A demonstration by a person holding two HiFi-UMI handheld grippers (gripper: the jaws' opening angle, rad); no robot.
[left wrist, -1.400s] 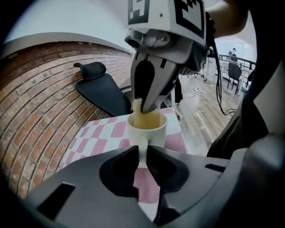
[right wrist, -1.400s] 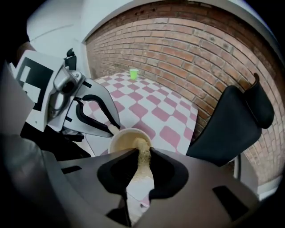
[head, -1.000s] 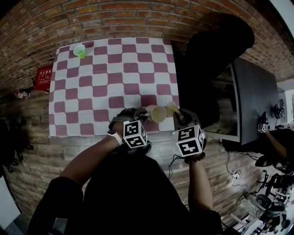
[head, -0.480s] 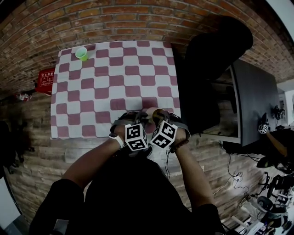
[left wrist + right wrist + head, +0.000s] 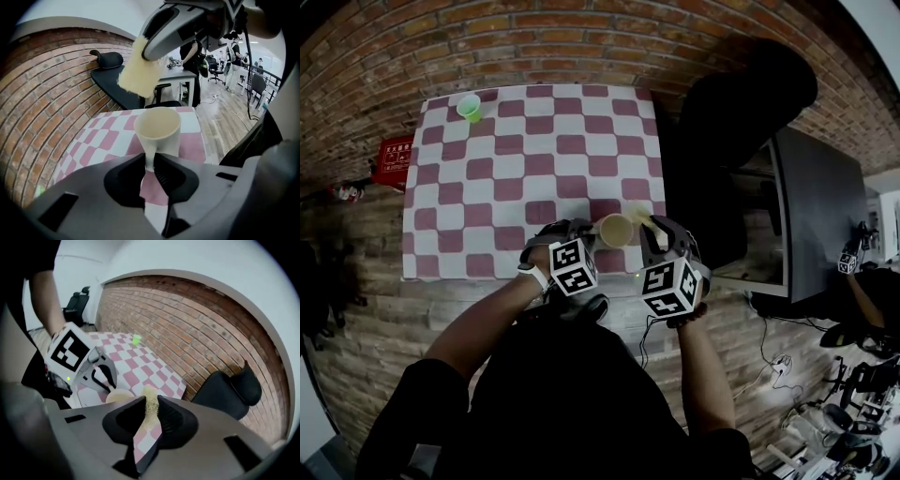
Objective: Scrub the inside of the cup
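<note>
Now cream cup (image 5: pixel 158 129), green cup (image 5: pixel 470 107); one sponge (image 5: pixel 138 75) (gripped)

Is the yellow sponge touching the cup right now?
Apart. The left gripper view shows the sponge above the cup, with a clear gap over its rim.

A: What's hidden on the cup (image 5: pixel 157 131)?
B: Lower handle and base, behind the left gripper (image 5: pixel 149 163) body.
A: And the sponge (image 5: pixel 150 392)?
B: Bottom part sunk between the right gripper (image 5: pixel 151 404) jaws.
A: Print on the red sign (image 5: pixel 391 159)?
B: Too small to read.
</note>
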